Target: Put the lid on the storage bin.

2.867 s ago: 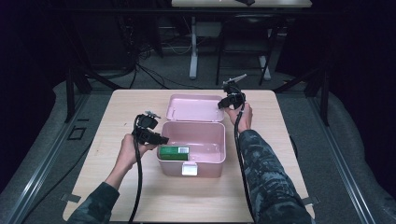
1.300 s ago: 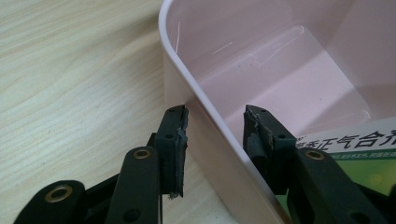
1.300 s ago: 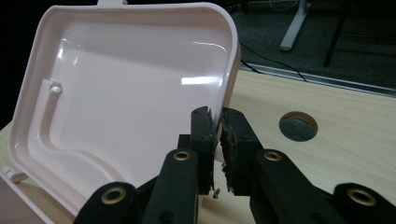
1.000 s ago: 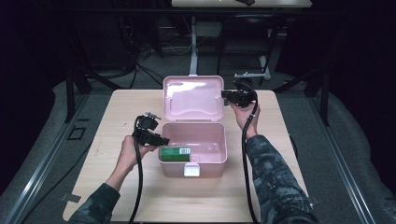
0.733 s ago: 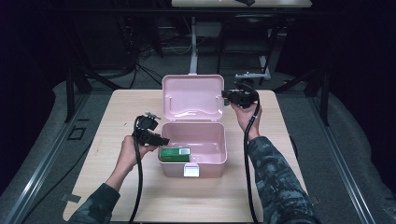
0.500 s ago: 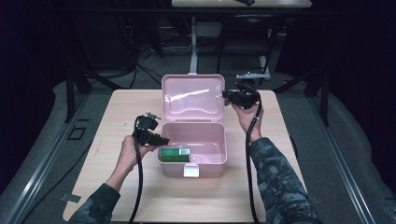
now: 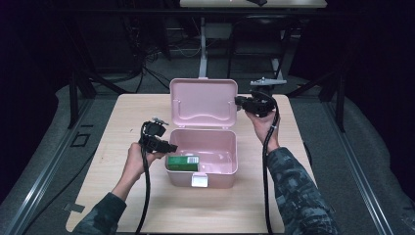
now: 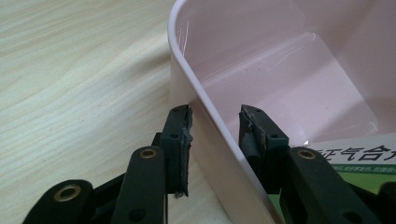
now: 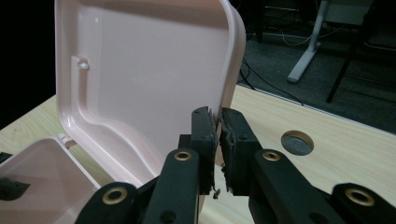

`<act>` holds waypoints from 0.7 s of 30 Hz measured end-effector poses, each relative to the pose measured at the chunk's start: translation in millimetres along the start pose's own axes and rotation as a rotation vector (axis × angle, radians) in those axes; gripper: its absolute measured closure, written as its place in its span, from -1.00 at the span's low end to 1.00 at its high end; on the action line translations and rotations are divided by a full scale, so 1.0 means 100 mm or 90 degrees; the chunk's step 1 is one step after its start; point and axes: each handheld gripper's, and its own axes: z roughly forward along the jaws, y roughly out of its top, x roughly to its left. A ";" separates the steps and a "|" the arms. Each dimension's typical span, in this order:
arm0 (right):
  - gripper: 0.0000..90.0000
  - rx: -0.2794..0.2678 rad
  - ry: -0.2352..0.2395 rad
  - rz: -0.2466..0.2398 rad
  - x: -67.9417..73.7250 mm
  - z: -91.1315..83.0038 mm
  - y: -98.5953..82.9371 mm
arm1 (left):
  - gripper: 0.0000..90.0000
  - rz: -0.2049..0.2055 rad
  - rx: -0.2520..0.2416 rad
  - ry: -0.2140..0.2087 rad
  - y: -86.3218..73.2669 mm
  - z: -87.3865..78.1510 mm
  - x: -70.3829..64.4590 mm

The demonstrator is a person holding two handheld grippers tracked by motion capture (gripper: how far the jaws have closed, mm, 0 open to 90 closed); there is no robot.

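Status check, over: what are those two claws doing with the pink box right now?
Right gripper pinching upright lid edge. Left gripper straddling box wall, not clamped. Green carton inside. Nothing blocking.

A pink plastic box (image 7: 204, 156) is sitting open on the bench, its lid (image 7: 203, 102) standing nearly upright, a green carton (image 7: 182, 163) lying inside.

Light wood bench (image 7: 122, 117), frame centre, with a round cable hole (image 9: 297, 142) in its top, right of centre in right gripper view. Grey floor around it. White desk leg (image 7: 202, 46) and loose cables (image 7: 161, 78) top centre, dark background.
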 end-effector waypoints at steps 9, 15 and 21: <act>0.86 -0.005 0.000 -0.026 0.04 -0.10 -0.03 | 0.43 0.002 -0.002 0.001 0.00 -0.01 -0.01; 0.87 -0.007 0.006 -0.041 0.05 -0.11 -0.02 | 0.42 -0.002 -0.003 0.001 -0.01 -0.02 -0.01; 0.87 -0.004 0.018 -0.049 0.07 -0.17 -0.02 | 0.42 -0.002 -0.004 0.000 -0.01 -0.03 -0.01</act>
